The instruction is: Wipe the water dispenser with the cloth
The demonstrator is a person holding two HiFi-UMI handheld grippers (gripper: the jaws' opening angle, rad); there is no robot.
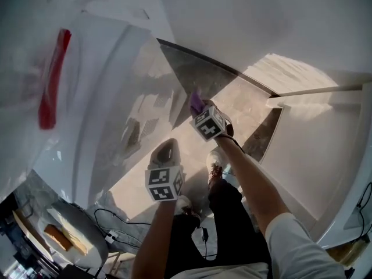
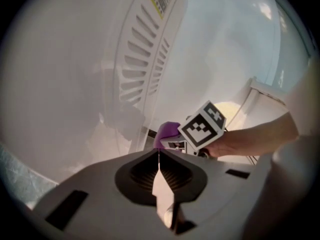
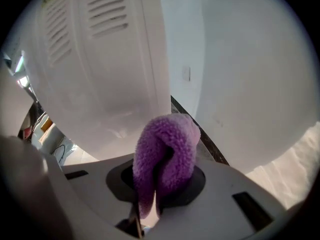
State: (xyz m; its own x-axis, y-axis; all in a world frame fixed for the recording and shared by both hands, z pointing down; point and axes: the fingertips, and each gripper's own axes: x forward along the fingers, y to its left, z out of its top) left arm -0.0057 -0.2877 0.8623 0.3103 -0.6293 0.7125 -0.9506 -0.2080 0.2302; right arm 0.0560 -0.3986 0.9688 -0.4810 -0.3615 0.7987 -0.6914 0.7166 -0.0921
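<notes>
The white water dispenser (image 1: 87,97), marked with a red stripe, fills the left of the head view. Its vented side panel (image 2: 137,69) also shows in the right gripper view (image 3: 100,59). My right gripper (image 1: 200,108) is shut on a fluffy purple cloth (image 1: 196,102), held close to the dispenser's lower side near the floor. The cloth (image 3: 167,154) bulges out of the jaws and hides their tips. My left gripper (image 1: 164,154) hangs lower and nearer to me, shut on nothing (image 2: 159,155). Its camera sees the right gripper's marker cube (image 2: 202,126) and the cloth (image 2: 167,133).
A white wall (image 1: 261,22) with a dark skirting strip (image 1: 197,68) stands behind the dispenser. A white cabinet (image 1: 314,144) stands at the right. On the tiled floor (image 1: 244,106) are my shoes (image 1: 216,161), with cables and a power strip (image 1: 110,235) at the lower left.
</notes>
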